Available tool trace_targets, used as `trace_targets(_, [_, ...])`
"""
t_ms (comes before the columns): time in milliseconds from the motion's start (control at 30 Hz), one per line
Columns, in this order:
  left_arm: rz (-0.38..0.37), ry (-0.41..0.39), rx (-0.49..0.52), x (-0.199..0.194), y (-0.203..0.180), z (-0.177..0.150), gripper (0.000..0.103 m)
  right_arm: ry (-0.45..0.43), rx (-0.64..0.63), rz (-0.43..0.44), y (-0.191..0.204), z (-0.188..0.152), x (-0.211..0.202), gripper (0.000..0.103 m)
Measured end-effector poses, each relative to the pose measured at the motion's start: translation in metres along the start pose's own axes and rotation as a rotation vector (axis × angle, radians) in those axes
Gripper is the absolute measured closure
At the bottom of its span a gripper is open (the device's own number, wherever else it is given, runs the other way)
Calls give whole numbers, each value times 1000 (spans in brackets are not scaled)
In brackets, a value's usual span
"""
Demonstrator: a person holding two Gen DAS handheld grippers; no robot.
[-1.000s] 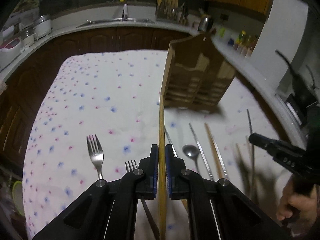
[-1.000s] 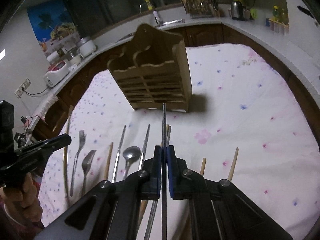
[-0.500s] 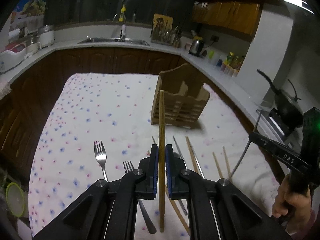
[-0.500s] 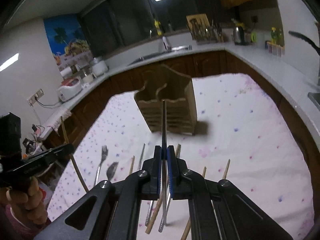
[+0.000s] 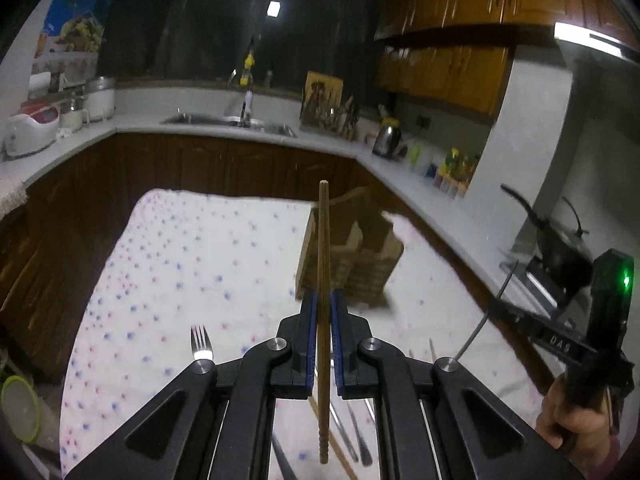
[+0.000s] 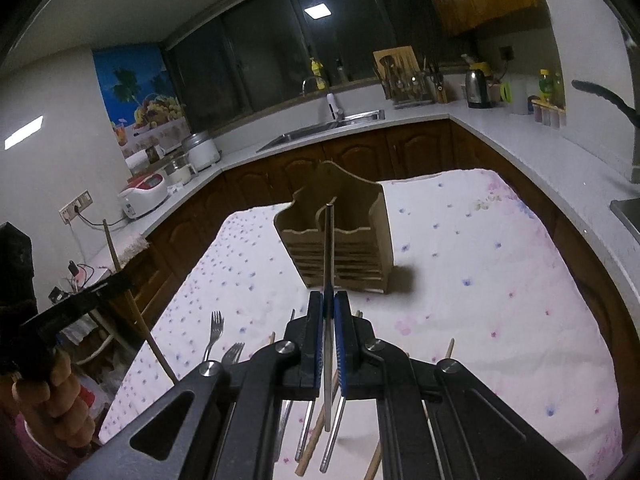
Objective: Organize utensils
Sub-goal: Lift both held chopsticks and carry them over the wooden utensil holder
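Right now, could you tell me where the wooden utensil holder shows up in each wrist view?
Left wrist: wooden utensil holder, just right of centre, behind the held wooden chopstick.
Right wrist: the holder, at centre, behind the held metal chopstick.
Shared landmark: sink on the far counter.

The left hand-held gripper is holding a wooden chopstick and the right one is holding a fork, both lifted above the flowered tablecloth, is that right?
Not quite. The right hand-held gripper is shut on a metal chopstick, not a fork; the right wrist view shows the two forks lying on the flowered tablecloth. The left hand-held gripper does hold a wooden chopstick, and both are lifted above the cloth.
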State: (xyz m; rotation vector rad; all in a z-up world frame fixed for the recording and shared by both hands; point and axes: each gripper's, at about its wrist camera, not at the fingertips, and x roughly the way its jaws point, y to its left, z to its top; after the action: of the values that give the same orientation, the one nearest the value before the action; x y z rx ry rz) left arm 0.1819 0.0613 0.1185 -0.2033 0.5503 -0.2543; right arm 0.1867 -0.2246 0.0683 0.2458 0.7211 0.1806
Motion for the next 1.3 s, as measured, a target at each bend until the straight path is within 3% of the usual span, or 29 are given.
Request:
trace_targets(233, [-13, -147, -49, -8, 4, 1, 98, -76, 13, 12, -4, 20, -6, 97])
trace_targets(500, [-4, -240, -61, 14, 9, 11, 98, -160, 17, 15, -7, 59, -1, 97])
trace_targets(833, [0, -324, -97, 84, 13, 42, 98, -279, 25, 10, -17, 120, 18, 97])
trace_targets(1000, [6, -333, -124, 139, 15, 55, 98, -311, 25, -20, -26, 141, 42, 97])
trace_targets(1167, [14, -359, -133, 190, 8, 59, 98, -305, 41, -26, -37, 143, 77, 97])
trace_targets(1300, [31, -342, -98, 236, -3, 44, 98, -277, 52, -38, -45, 132, 104, 97])
